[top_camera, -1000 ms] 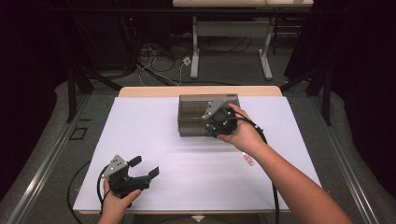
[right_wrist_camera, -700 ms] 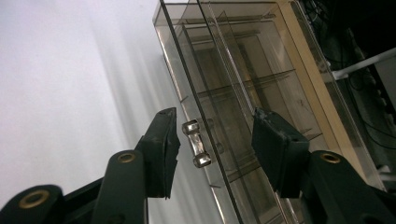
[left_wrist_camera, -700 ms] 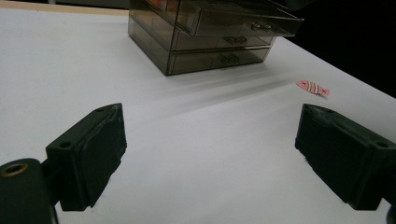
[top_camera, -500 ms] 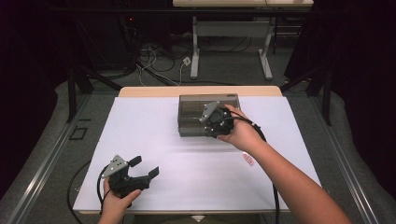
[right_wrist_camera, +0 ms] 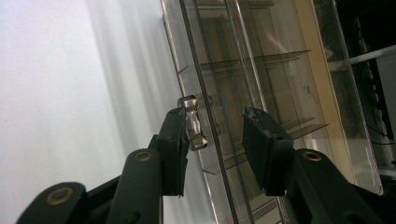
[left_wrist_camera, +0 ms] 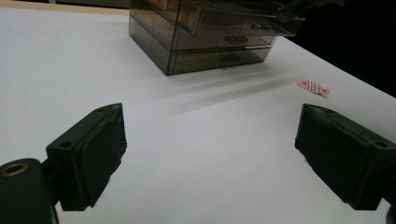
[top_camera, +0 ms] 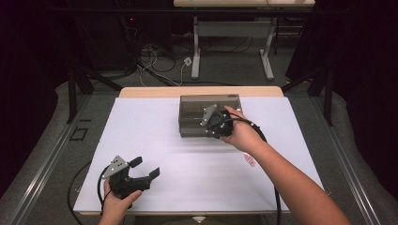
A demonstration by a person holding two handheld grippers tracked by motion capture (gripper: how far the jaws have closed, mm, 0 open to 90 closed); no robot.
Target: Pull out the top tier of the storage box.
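Right now right gripper (right_wrist_camera: 212, 135), jaws part-open and just closing, straddles clear handle (right_wrist_camera: 194, 123) of smoky transparent plastic drawer box (top_camera: 209, 112) at table's far middle; one pad touches. Left gripper (left_wrist_camera: 210, 154) wide, empty.

Drawer unit (top_camera: 209, 116) sits on the table (top_camera: 155, 126) toward 12 o'clock, just right of centre, near the far edge. Right gripper (top_camera: 217, 125) at the unit's front, its 6 o'clock face; the handle (right_wrist_camera: 192, 122) of the top drawer (left_wrist_camera: 233, 21) lies between the jaws, against one pad. Small wrapper (top_camera: 248, 159) lies on the table at 4 o'clock from the unit, well apart. Left gripper (top_camera: 141, 171) is at 7 o'clock, near the table's near edge, well apart from the unit.
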